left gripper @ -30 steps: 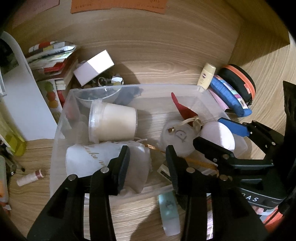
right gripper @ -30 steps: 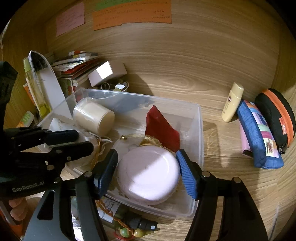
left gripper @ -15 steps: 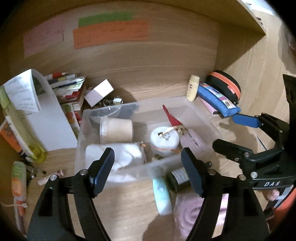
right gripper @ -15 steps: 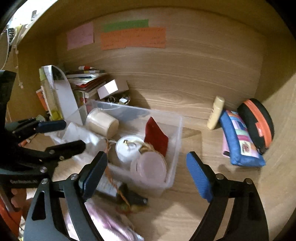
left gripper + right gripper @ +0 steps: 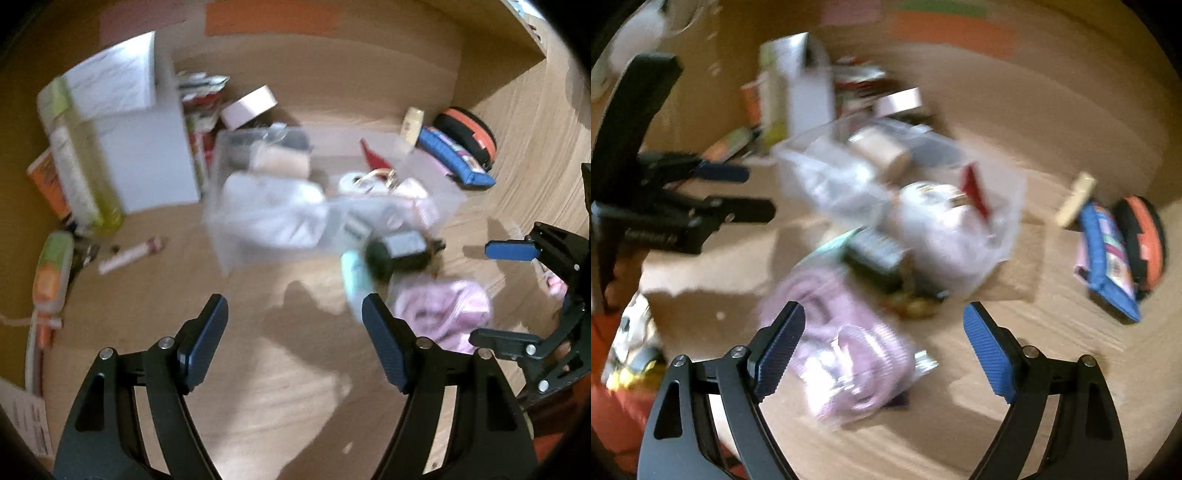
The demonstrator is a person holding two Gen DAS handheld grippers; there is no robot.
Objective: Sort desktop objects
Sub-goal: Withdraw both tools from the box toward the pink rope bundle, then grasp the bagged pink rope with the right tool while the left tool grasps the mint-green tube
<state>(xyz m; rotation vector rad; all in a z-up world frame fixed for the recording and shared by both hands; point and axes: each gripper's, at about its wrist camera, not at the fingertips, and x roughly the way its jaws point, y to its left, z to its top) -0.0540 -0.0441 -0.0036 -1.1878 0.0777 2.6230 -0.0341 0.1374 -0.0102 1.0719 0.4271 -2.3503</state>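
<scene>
Both views are blurred by motion. A clear plastic bin (image 5: pixel 221 236) holds a cream candle jar (image 5: pixel 284 162), a white cloth bag (image 5: pixel 273 210), a white round tin (image 5: pixel 354 182), a pale pink round case (image 5: pixel 956 236) and a red piece (image 5: pixel 373 157). My left gripper (image 5: pixel 295 332) is open and empty over bare desk in front of the bin. My right gripper (image 5: pixel 884 339) is open and empty above a pink cloth pouch (image 5: pixel 849 354); it also shows in the left wrist view (image 5: pixel 509 291). A dark bottle (image 5: pixel 399 253) and a mint tube (image 5: pixel 352 280) lie by the bin.
A blue pencil case (image 5: pixel 454 157), an orange-and-black round case (image 5: pixel 465 129) and a cream bottle (image 5: pixel 412 123) sit at the back right. A white file holder (image 5: pixel 147 162), books and a white box (image 5: pixel 249 105) stand at the back left. A lip balm tube (image 5: pixel 129 253) lies at the left.
Both grippers have pulled back from the bin and opened wide. The right one has let go of the pale pink round case, which now lies in the bin.
</scene>
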